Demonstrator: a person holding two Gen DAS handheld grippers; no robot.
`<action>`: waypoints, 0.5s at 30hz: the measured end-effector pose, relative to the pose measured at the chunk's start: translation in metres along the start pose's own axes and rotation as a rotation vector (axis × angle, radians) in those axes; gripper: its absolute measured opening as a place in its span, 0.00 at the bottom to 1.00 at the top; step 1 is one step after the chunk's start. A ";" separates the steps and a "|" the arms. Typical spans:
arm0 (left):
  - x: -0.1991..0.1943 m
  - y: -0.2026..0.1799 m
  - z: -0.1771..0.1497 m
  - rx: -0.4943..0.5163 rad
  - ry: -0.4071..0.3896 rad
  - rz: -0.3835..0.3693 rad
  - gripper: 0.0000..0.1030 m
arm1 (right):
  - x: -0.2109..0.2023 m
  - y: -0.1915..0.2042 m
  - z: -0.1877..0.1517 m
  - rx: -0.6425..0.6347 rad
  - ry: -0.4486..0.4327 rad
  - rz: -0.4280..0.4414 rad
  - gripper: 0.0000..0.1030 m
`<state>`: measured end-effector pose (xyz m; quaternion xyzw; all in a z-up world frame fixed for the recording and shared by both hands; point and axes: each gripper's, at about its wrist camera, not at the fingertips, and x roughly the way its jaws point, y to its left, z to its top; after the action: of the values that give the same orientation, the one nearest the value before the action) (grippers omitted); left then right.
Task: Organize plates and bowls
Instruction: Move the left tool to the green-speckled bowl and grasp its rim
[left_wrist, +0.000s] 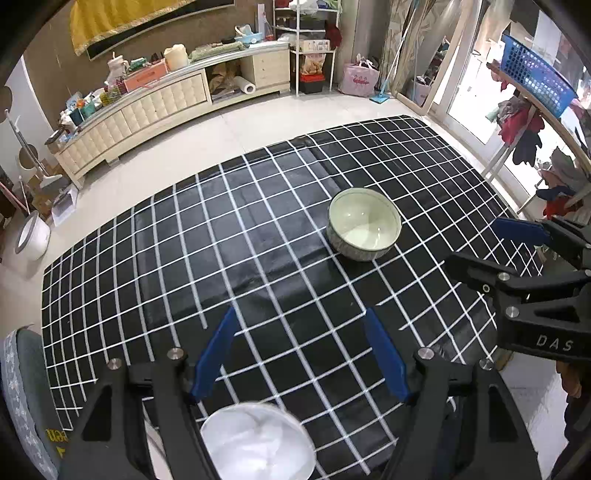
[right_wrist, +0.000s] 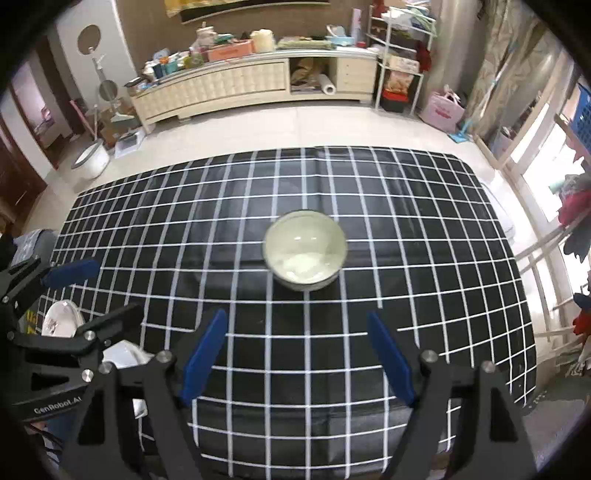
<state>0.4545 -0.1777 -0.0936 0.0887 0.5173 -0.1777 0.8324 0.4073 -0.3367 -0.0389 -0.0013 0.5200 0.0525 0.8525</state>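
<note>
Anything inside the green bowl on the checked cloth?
The green bowl looks empty: only its glossy pale inside shows in both views. The near inner wall is hidden behind the rim, as is the cloth beneath it.

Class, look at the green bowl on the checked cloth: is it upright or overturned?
Upright. The bowl shows its open mouth and pale inside in both views, base on the checked cloth.

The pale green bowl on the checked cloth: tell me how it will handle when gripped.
The bowl looks glazed ceramic, so probably rigid, slippery and breakable. Its wide, upright stance suggests it won't easily tip.
</note>
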 end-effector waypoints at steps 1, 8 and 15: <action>0.004 -0.002 0.004 0.000 0.005 -0.005 0.68 | 0.003 -0.005 0.002 0.005 0.002 -0.001 0.80; 0.044 -0.014 0.030 -0.028 0.034 -0.025 0.68 | 0.025 -0.041 0.012 0.032 0.033 -0.016 0.80; 0.088 -0.018 0.051 -0.059 0.094 -0.023 0.68 | 0.061 -0.062 0.020 0.052 0.078 -0.009 0.80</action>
<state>0.5252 -0.2291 -0.1485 0.0665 0.5620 -0.1676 0.8072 0.4583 -0.3914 -0.0866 0.0165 0.5540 0.0353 0.8316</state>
